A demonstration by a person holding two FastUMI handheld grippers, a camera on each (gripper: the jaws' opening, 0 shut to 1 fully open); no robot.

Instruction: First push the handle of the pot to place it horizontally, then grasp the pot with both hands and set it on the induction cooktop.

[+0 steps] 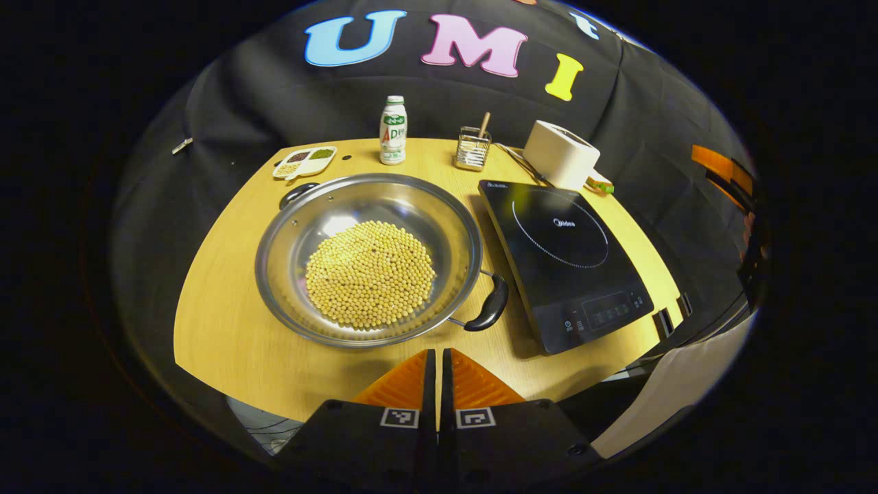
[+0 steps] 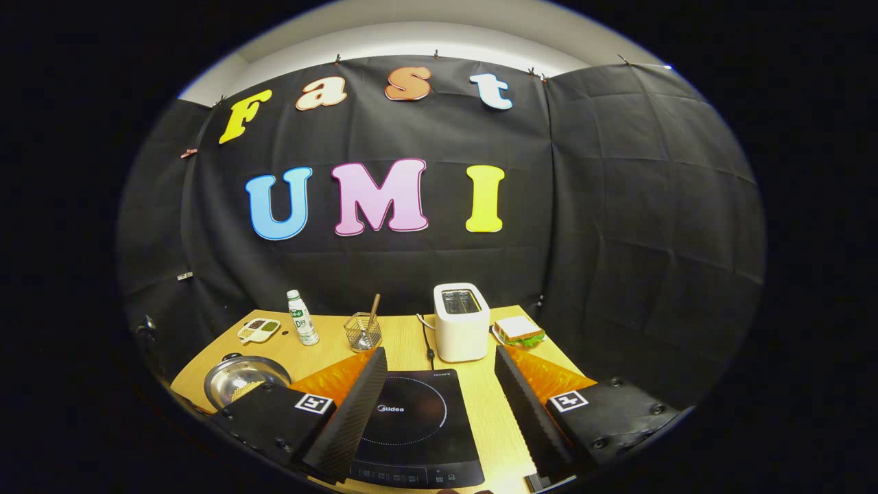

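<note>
Right now I see my left tool (image 1: 437,374) with its fingers closed together on nothing, hovering at the near edge of the tabletop (image 1: 226,322). Just ahead of it sits the pot (image 1: 369,259), full of soybeans (image 1: 370,273), one black handle (image 1: 488,305) pointing toward the tool's right, the other at the far left. Right of the pot lies the induction cooktop (image 1: 566,257). My right tool (image 2: 439,398) is spread wide, empty, above the cooktop, with a toaster (image 2: 461,331) beyond.
</note>
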